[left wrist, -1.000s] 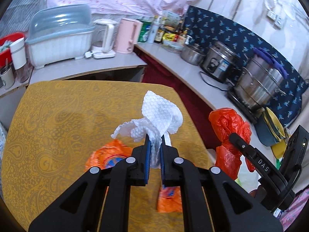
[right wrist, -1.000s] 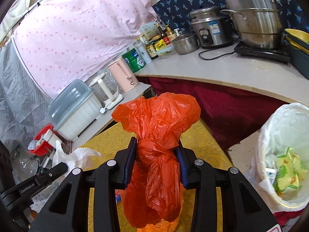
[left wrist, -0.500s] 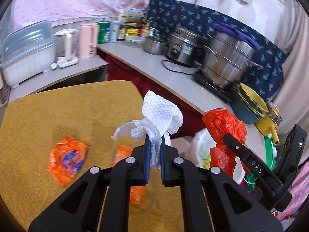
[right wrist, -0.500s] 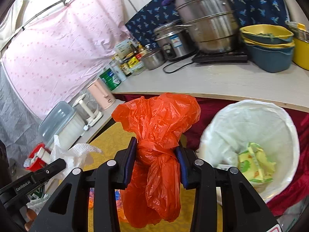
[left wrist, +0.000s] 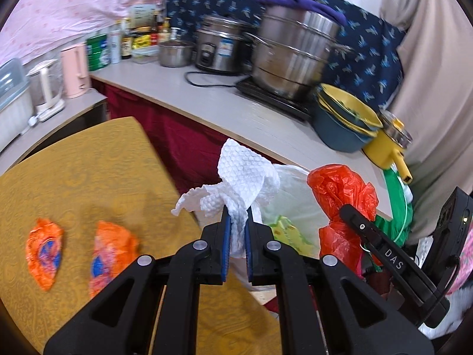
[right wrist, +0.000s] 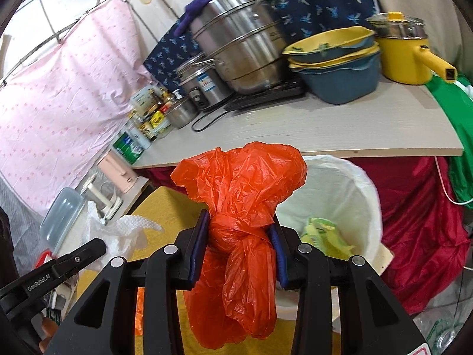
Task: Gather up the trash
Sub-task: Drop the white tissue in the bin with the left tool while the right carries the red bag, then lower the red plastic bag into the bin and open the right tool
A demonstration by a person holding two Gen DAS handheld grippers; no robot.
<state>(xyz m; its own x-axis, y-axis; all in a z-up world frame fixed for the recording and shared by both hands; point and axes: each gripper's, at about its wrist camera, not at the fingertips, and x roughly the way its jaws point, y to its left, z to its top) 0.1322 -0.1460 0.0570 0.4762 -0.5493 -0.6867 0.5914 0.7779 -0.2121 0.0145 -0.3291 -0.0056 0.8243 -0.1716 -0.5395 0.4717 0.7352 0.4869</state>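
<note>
Held: paper towel in my left claw, orange bag in my right claw, both swung past the table edge to the bin (drop imminent).

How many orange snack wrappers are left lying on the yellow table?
2. One orange wrapper near the table's left edge, a second wrapper just right of it, both in the left wrist view. The grippers may hide more.
</note>
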